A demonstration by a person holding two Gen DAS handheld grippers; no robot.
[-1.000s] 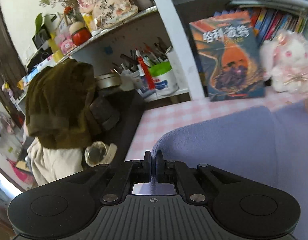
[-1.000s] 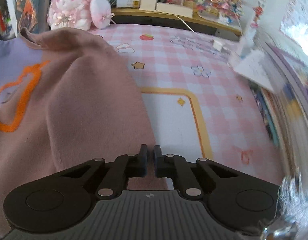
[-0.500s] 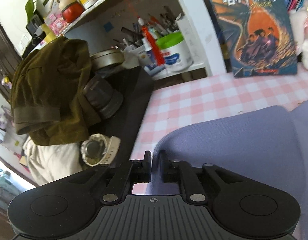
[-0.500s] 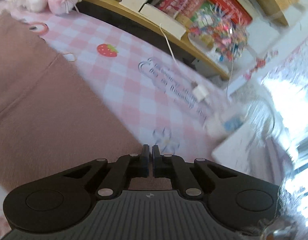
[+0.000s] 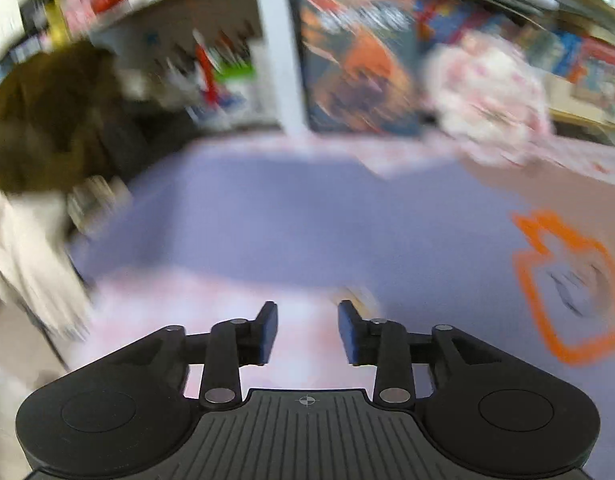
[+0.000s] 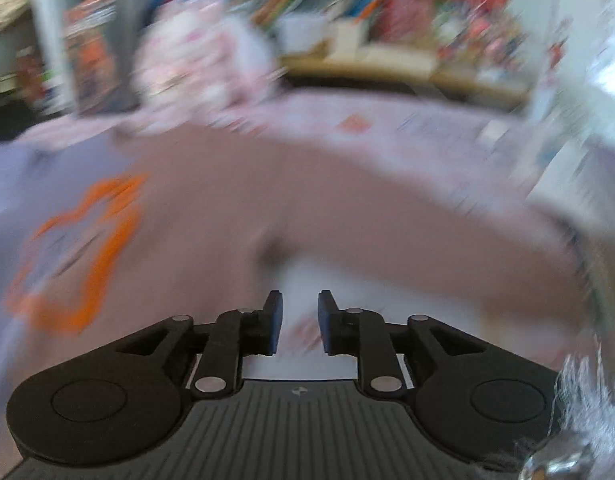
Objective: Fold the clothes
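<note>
Counter (image 5: 307, 344): covered in a pale pink checked cloth with small printed motifs, backed by crowded bookshelves (image 6: 387, 8); both views heavily smeared by motion. Sweatshirt (image 5: 307, 220): two-tone, lavender half and dusty pink half, orange outlined emblem (image 5: 567, 280) at the colour join; lies spread flat on the counter, filling the middle of both views, its near hem just ahead of the tongs. Plush toy (image 5: 487, 96): pink and white, at 1 o'clock beyond the garment in the left view, at 11 o'clock in the right. Book (image 5: 355, 68): blue and orange cover, upright against the shelf at 12 o'clock, title unreadable. Dark olive garment (image 5: 47, 120) above a cream cloth (image 5: 23, 264): heaped at 9 to 10 o'clock off the counter's left edge. Pen holders on the left shelf: shapes only. Left tongs (image 5: 307, 330): jaws opening, moderately apart, nothing between them, bare cloth beneath. Right tongs (image 6: 300, 322): jaws opening, narrow gap, nothing between them, pale cloth beneath. Right counter edge: white papers (image 6: 579, 184) at 2 o'clock, detail lost. Open counter lies between the garment's hem and the tongs.
</note>
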